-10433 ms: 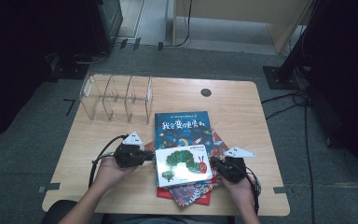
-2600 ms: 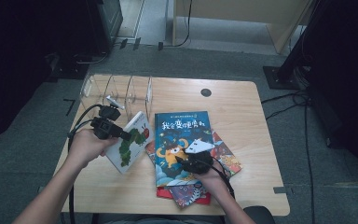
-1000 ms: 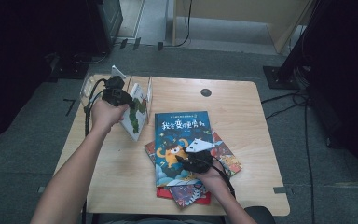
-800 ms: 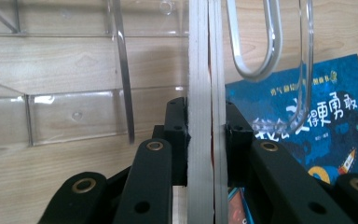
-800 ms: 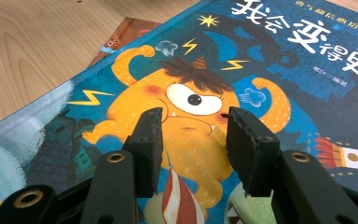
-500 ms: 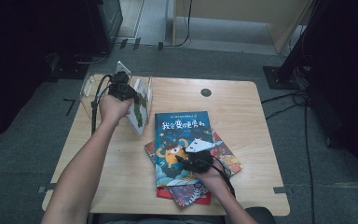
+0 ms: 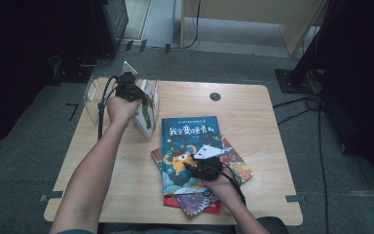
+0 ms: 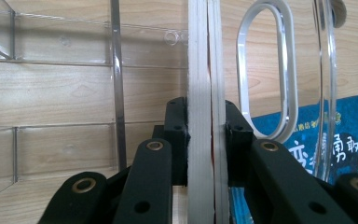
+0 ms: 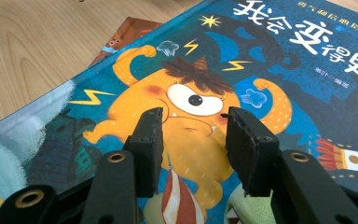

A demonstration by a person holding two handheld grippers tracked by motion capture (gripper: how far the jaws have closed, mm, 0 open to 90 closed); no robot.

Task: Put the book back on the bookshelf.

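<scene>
The left tongs are closed on the thin white picture book, pressing its edge from both sides, as the left gripper view shows it clearly between the black jaws. In the high view the book stands almost upright, its lower edge near the wooden tabletop, at the right end of the clear acrylic book rack, and it seems to be on its way into the rack's rightmost slot. The transparent divider with the oval hole is just beside the book, to the right of it in the left gripper view. The right tongs are open and hold nothing; they rest over the large blue picture book with an orange monster, which lies on top of the pile of other flat books, well apart from the rack toward the person's side. In my judgement the main risk is that the white book meets the top edge of a divider instead of entering the slot, because it is tilted a little; then it may turn in the tongs or push the light rack along the tabletop. Also, if the tongs let go too early, the thin book may fall out toward the pile.
</scene>
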